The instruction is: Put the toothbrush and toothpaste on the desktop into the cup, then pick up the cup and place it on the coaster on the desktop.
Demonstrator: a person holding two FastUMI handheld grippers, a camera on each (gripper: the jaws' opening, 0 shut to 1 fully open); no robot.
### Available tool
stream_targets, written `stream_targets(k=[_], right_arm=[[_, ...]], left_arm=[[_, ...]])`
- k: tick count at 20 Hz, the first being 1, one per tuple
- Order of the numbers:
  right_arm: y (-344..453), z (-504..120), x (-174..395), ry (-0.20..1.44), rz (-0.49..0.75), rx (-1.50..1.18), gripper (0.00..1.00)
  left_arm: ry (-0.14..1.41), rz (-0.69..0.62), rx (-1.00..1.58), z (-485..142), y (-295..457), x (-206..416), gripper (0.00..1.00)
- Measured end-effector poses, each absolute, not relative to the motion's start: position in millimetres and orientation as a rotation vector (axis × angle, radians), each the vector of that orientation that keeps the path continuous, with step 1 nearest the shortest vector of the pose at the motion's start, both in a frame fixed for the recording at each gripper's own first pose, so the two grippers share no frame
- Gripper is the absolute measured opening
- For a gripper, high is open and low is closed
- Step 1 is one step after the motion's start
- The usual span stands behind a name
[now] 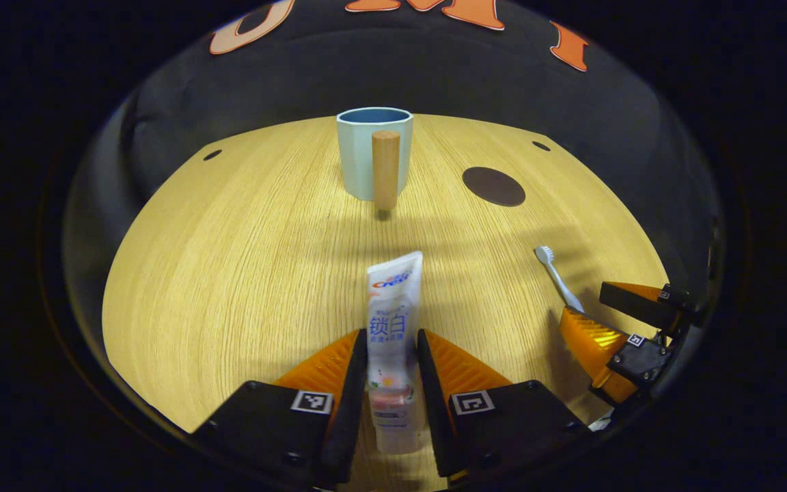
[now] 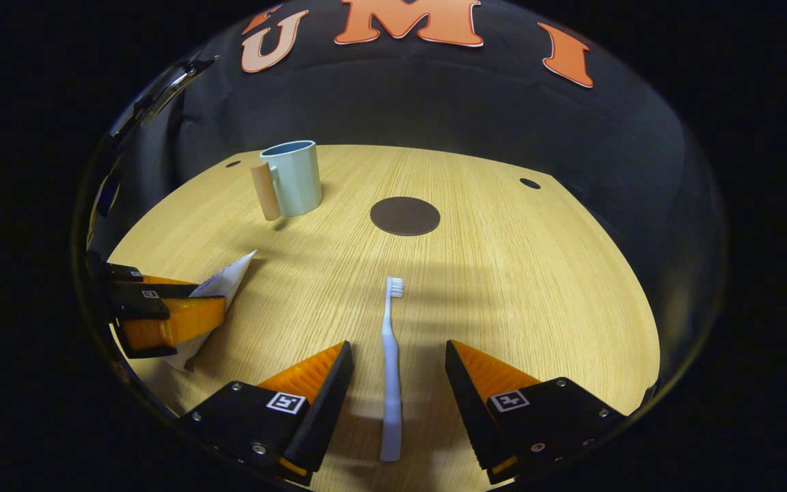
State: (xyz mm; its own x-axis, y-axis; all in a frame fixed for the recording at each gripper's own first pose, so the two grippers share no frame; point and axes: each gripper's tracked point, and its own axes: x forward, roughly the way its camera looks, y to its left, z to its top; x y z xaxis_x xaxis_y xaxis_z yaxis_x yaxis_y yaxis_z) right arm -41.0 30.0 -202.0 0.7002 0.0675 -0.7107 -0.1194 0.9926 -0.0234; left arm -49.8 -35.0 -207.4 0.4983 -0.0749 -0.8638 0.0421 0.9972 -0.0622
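Where the pale wood-grain desktop [image 2: 537, 294] meets the black cloth wall, you've got small dark holes near its far corners. Near to far: your left gripper [image 1: 392, 372] is clamped on the glossy toothpaste tube [image 1: 393, 307], both fingers pressing its sides. Your right gripper [image 2: 399, 376] is wide open, straddling the slim toothbrush [image 2: 389, 369] w/o touching it. Beyond: flat round dark coaster [image 2: 405, 216], then the faceted pale-blue cup [image 2: 294, 176] w/ wooden peg handle, upright, apart from the coaster.

Pale wooden desktop [image 2: 537, 287] before seemingly black cloth wall [image 2: 434, 96]
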Motion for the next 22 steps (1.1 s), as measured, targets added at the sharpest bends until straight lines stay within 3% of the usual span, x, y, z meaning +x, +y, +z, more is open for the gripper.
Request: stream_targets(k=[2, 4, 6, 7, 11, 12, 14, 16, 17, 22], right_arm=[[33.4, -202.1, -40.3, 0.798, 0.112, -0.064, 0.82], [38.8, -206.0, -38.9, 0.822, 0.113, -0.031, 0.74], [41.9, -205.3, -39.8, 0.836, 0.106, -0.006, 0.65], [42.4, -206.0, -37.6, 0.837, 0.104, -0.005, 0.62], [49.7, -205.5, -30.3, 0.831, 0.121, -0.023, 0.31], [50.5, -206.2, -28.8, 0.83, 0.122, -0.022, 0.18], [50.2, -205.5, -27.8, 0.824, 0.124, -0.019, 0.1], [49.6, -203.2, -28.5, 0.813, 0.129, -0.004, 0.07], [51.0, -202.9, -29.9, 0.812, 0.141, 0.012, 0.06], [45.4, -186.9, -23.6, 0.739, 0.142, 0.07, 0.05]], left_arm=[[1.059, -0.065, -0.059, -201.0, -35.7, -50.5, 0.44], [1.056, -0.086, -0.068, -198.3, -39.7, -48.5, 0.35], [1.038, -0.107, -0.076, -194.7, -40.2, -44.6, 0.35], [1.037, -0.124, -0.08, -196.0, -42.4, -44.7, 0.3], [1.022, -0.162, -0.111, -189.0, -44.9, -33.4, 0.26], [1.017, -0.167, -0.117, -185.8, -44.4, -27.9, 0.27], [1.003, -0.174, -0.121, -182.4, -42.7, -31.3, 0.27], [0.992, -0.184, -0.135, -178.7, -44.2, -30.3, 0.27], [0.993, -0.193, -0.138, -177.7, -44.4, -31.6, 0.18], [0.945, -0.192, -0.125, -162.5, -41.5, -25.8, 0.18]])
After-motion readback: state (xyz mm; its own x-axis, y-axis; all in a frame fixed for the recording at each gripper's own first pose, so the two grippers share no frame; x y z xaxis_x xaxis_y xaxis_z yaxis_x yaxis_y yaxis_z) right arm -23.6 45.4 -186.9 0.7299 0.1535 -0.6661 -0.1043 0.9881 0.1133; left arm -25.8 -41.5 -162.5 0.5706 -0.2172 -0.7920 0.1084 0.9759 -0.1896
